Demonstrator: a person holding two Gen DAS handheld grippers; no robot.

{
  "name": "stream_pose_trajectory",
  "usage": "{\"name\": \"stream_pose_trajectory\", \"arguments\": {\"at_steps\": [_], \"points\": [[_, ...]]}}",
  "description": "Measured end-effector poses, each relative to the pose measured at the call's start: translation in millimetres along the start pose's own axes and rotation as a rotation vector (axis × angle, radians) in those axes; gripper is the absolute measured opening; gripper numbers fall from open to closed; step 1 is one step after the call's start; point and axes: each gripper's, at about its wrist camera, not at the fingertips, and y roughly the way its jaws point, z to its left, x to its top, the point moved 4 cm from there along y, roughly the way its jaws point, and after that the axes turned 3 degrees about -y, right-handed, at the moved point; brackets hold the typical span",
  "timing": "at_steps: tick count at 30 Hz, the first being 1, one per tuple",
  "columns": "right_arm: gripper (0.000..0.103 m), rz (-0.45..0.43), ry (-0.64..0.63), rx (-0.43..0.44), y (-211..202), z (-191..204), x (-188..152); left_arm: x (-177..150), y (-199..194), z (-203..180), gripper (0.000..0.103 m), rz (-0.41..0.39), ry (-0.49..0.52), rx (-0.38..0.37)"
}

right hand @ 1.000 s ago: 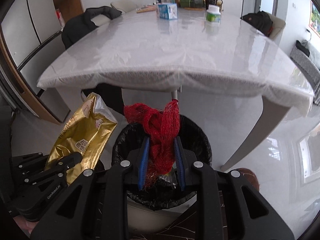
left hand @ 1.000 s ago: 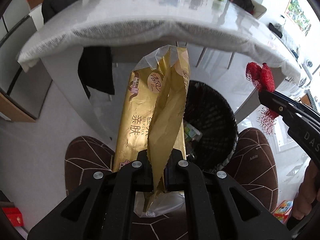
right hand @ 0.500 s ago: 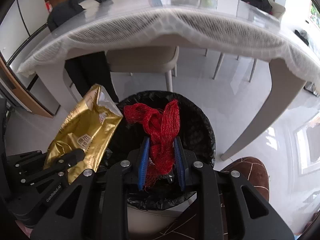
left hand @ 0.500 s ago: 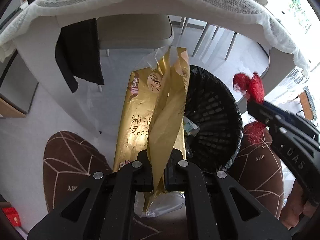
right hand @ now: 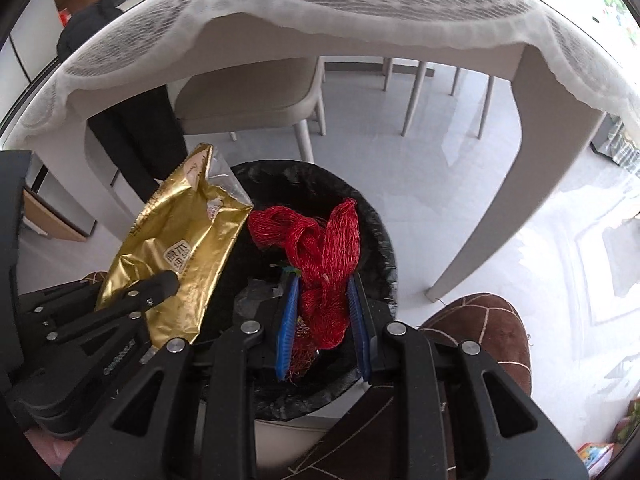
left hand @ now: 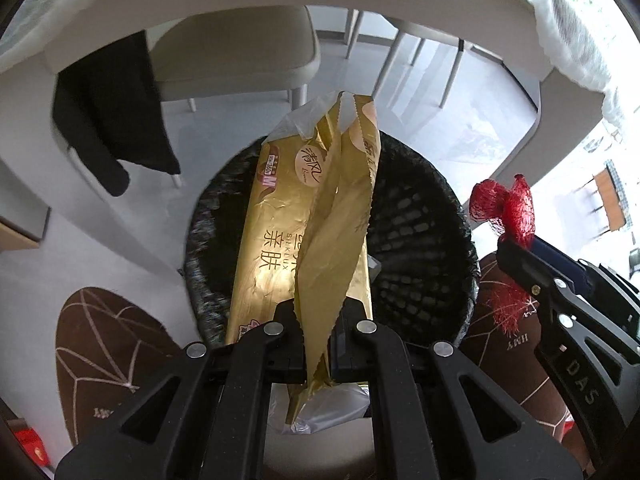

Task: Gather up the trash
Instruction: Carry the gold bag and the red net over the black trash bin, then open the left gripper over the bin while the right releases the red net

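Note:
My left gripper (left hand: pixel 318 316) is shut on a gold foil wrapper (left hand: pixel 304 232) and holds it over the open black-lined trash bin (left hand: pixel 420 248). My right gripper (right hand: pixel 324 300) is shut on a bunched red net bag (right hand: pixel 324 252), also above the bin (right hand: pixel 372 232). In the right wrist view the gold wrapper (right hand: pixel 176 256) hangs over the bin's left rim, held by the left gripper (right hand: pixel 160 284). In the left wrist view the red net (left hand: pixel 506 210) sits at the bin's right rim, in the right gripper (left hand: pixel 516 256). Some trash lies inside the bin.
A table with a white lace cloth (right hand: pixel 320 4) overhangs the bin. A beige chair (right hand: pixel 256 88) with a dark garment (left hand: pixel 108 120) stands under it. Brown patterned slippers (left hand: pixel 104 352) flank the bin. A table leg (right hand: pixel 492 216) stands to the right.
Both grippers have dropped and moved forward. The table top has left the view and the bin now lies directly beneath the wrapper and the red net. Both grips are unchanged.

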Motion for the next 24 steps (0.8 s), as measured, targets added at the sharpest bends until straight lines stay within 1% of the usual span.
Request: {"name": "stream_pose_trajectory", "arguments": {"at_steps": [9,12,14,15,16,17,18,19,21,24], "points": [[0.023,0.013,0.038,-0.019,6.5,-21.2,-0.8,8.3,24.2,-23.3,0.005,0.022,0.038,-0.008],[0.023,0.016,0.043,-0.022,7.9,-22.3,0.1,9.7,29.3,-28.6,0.008,0.017,0.052,-0.002],[0.023,0.018,0.042,-0.021,8.7,-21.0,0.6,8.1,31.1,-29.5,0.011,0.019,0.050,-0.005],[0.023,0.017,0.040,-0.023,8.0,-20.9,0.1,7.7,31.1,-29.4,0.016,0.019,0.049,-0.006],[0.024,0.018,0.038,-0.024,8.3,-20.3,0.5,7.8,30.8,-28.7,0.027,0.017,0.050,-0.005],[0.024,0.019,0.039,-0.024,11.1,-16.5,2.7,8.0,30.1,-27.6,0.034,0.013,0.049,-0.002],[0.024,0.020,0.040,-0.024,11.3,-17.0,2.0,8.4,29.8,-27.0,0.051,0.008,0.044,-0.001],[0.024,0.022,0.040,-0.024,12.7,-16.6,2.0,8.7,28.6,-25.2,0.063,-0.001,0.039,0.003],[0.024,0.029,0.041,-0.021,16.5,-17.0,1.7,8.7,25.9,-23.7,0.066,-0.013,0.050,0.004],[0.024,0.035,0.041,-0.019,20.0,-16.0,0.9,6.9,22.1,-16.1,0.084,-0.028,0.044,0.013]]}}
